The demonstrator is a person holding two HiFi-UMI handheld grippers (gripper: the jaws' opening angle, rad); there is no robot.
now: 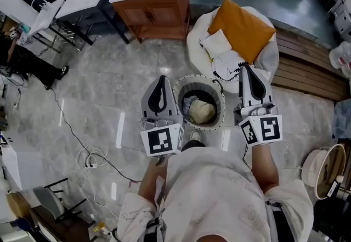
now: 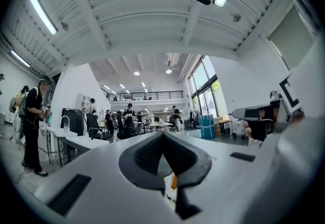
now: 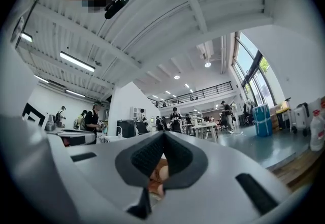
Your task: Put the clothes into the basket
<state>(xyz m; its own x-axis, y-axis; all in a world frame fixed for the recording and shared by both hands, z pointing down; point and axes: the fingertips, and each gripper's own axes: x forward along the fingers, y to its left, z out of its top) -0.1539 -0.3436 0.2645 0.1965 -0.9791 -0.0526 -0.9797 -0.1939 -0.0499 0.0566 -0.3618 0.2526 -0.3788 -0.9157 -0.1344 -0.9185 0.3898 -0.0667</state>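
Flanking basket (image 1: 203,77) holding clothes (image 1: 202,111): left gripper (image 1: 161,79), right gripper (image 1: 244,68), both closed.

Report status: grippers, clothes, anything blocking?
Left gripper shut, empty; right gripper shut, empty. Clothes lie inside the basket. Basket mouth unobstructed.

The person wears a loose off-white short-sleeved shirt (image 1: 219,191) with faint line print. The left gripper (image 1: 160,83) and right gripper (image 1: 244,73) have pale grey shells that taper to a point, with black jaw linings. Each carries a white cube with black square markers: left cube (image 1: 162,141), right cube (image 1: 262,129).
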